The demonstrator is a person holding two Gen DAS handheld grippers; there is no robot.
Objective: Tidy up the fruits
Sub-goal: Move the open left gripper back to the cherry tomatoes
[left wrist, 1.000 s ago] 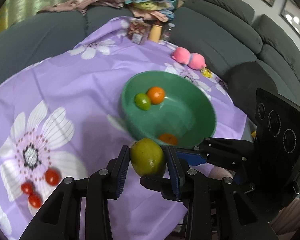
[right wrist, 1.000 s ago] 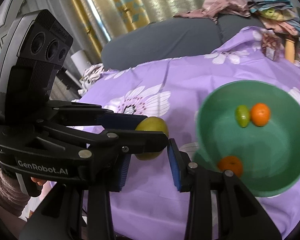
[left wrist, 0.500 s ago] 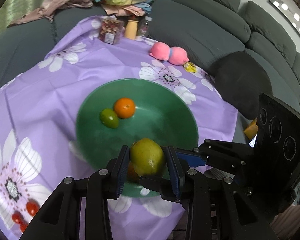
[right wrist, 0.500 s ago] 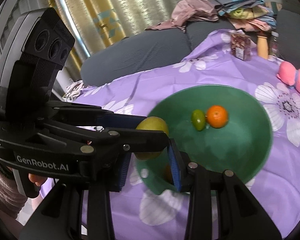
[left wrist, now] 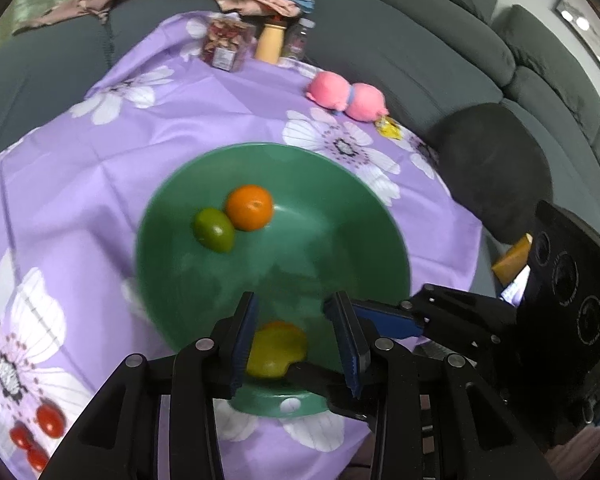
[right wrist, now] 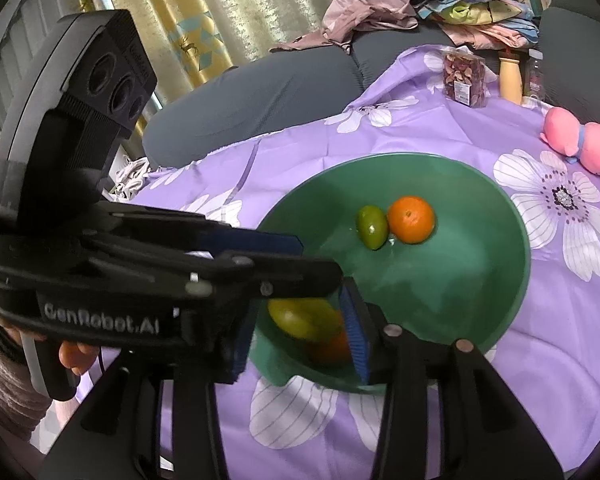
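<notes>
Left wrist view: left gripper (left wrist: 296, 336) opening over green bowl (left wrist: 172, 280), yellow-green fruit (left wrist: 274, 350) loose between jaws at lower centre; cherry tomatoes (left wrist: 40, 436) lower left.

Right wrist view: right gripper (right wrist: 300, 332) likewise opening, left gripper's body blocking centre left; tomatoes unseen.

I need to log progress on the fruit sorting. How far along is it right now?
Done: an orange and a small green fruit sit in the green bowl, with another orange near its front. In hand: the left gripper and right gripper are opening, and the yellow-green fruit is dropping into the bowl. Left: three small red tomatoes on the tablecloth.
</notes>
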